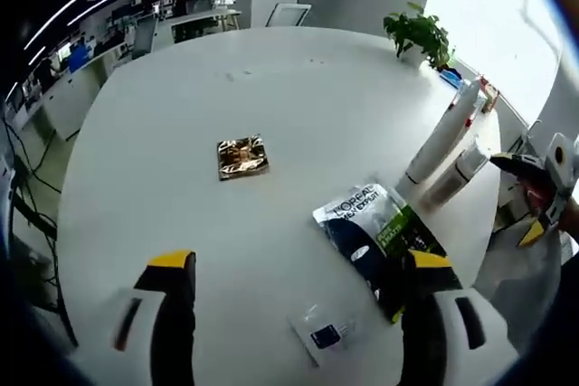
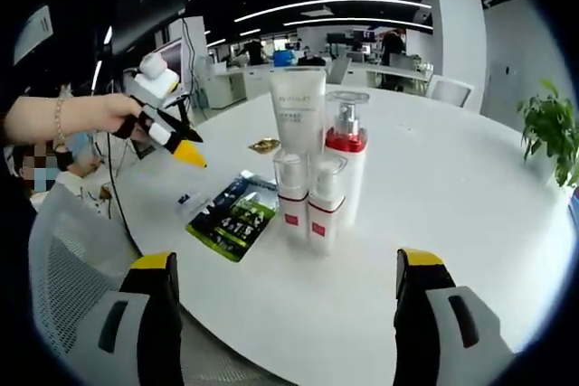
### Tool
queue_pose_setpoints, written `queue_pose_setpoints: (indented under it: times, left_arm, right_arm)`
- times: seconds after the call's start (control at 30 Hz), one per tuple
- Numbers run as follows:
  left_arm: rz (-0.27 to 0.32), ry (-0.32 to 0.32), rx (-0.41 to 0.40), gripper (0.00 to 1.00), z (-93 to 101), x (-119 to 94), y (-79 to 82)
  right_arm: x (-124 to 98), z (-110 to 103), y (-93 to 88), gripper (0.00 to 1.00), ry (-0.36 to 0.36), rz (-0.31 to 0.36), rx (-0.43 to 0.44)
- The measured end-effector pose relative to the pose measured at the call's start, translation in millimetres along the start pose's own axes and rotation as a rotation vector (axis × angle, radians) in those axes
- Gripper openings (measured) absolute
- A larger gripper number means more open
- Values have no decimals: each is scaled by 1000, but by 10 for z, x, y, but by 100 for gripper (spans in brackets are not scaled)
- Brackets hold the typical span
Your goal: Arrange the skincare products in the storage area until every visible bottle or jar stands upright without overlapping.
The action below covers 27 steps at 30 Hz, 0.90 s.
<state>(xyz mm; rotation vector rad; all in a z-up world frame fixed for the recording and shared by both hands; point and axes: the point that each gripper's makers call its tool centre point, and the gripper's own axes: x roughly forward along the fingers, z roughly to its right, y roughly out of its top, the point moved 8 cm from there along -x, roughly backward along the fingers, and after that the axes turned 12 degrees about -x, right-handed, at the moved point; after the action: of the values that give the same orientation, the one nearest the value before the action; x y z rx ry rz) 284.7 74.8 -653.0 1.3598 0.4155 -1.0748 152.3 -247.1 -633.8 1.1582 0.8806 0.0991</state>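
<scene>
Several skincare bottles stand upright in a tight cluster on the white round table: a tall white tube, a pump bottle with a red band, and two small bottles in front. My right gripper is open, a short way back from them. A dark and green L'Oreal pack lies flat. My left gripper is open above the table, its right jaw over the pack's edge. The white tube and a smaller bottle stand beyond the pack.
A gold sachet lies mid-table. A small white sachet lies near the edge. A potted plant stands at the far rim. A mesh chair is beside the table. A hand holds the left gripper; the right gripper enters the left gripper view.
</scene>
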Motion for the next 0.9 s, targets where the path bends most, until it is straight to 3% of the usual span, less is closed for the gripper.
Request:
queue_pose_setpoints:
  times: [0.43,0.9]
  left_arm:
    - [-35,34,-24,92,-10,292,286]
    - [-84,77,-28,89,-162,596,425]
  right_arm:
    - [7,0,-17,99,6,-7,17]
    - [7,21,-58,98,-7,-27,35]
